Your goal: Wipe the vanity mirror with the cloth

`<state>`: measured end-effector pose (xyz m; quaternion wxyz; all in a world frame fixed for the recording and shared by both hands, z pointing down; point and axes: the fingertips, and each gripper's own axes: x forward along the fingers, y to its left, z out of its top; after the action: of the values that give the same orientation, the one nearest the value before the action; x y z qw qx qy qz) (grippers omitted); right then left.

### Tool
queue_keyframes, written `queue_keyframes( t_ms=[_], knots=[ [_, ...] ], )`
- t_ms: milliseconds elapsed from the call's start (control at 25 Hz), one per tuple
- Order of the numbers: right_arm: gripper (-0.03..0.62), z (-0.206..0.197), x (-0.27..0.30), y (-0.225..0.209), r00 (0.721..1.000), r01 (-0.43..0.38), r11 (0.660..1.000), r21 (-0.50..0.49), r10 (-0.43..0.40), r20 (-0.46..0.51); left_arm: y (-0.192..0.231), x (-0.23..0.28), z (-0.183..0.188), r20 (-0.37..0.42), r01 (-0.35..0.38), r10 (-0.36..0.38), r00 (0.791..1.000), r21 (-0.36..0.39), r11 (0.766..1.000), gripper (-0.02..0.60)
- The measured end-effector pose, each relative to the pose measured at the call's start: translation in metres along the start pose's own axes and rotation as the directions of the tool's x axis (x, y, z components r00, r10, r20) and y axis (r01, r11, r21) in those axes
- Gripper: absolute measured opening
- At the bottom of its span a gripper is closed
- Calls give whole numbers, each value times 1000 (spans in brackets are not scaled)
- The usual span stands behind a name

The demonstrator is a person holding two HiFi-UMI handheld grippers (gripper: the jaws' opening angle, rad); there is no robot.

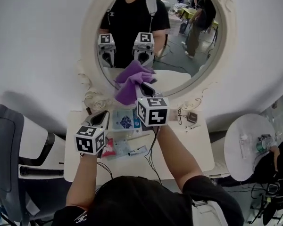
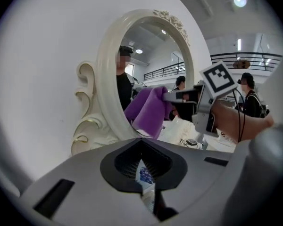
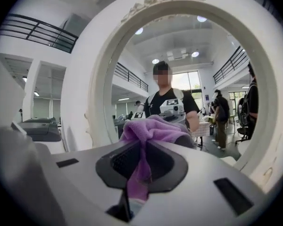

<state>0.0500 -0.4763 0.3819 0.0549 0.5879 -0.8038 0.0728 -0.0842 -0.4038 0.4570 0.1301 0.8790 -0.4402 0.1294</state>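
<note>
The oval vanity mirror (image 1: pixel 179 55) in its cream carved frame stands against the white wall at the back of the table. A purple cloth (image 1: pixel 131 84) is bunched against the lower left part of the glass, and my right gripper (image 1: pixel 146 89) is shut on it. In the right gripper view the cloth (image 3: pixel 153 128) hangs from between the jaws, right in front of the mirror (image 3: pixel 179 69). My left gripper (image 1: pixel 100 120) hangs low over the table, left of the mirror, with its jaws together and nothing in them. The left gripper view shows the cloth (image 2: pixel 148 109) pressed on the glass.
The white table (image 1: pixel 188 149) carries a blue-printed packet (image 1: pixel 125 121), a pink item (image 1: pixel 108 149), a small dark device (image 1: pixel 192 117) and cables. A grey chair (image 1: pixel 4 145) stands at the left, and a round white side table (image 1: pixel 247 145) at the right.
</note>
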Motion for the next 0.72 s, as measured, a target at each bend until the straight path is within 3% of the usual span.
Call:
queue_keyframes(
  t_ms=[160, 360, 520, 720],
  knots=[
    [44, 73, -55, -63, 979, 147, 989, 11, -147, 144, -28, 23, 8, 5, 99, -100, 995, 32, 995, -5],
    [44, 157, -118, -136, 897, 347, 938, 23, -339, 282, -57, 31, 13, 5, 189, -189, 982, 63, 980, -5],
    [44, 200, -141, -177, 845, 450, 893, 23, -434, 312, -64, 31, 13, 3, 223, -224, 975, 77, 972, -5],
    [44, 237, -146, -201, 811, 511, 859, 31, -494, 313, -62, 27, 16, 15, 233, -235, 972, 82, 969, -5]
  ],
)
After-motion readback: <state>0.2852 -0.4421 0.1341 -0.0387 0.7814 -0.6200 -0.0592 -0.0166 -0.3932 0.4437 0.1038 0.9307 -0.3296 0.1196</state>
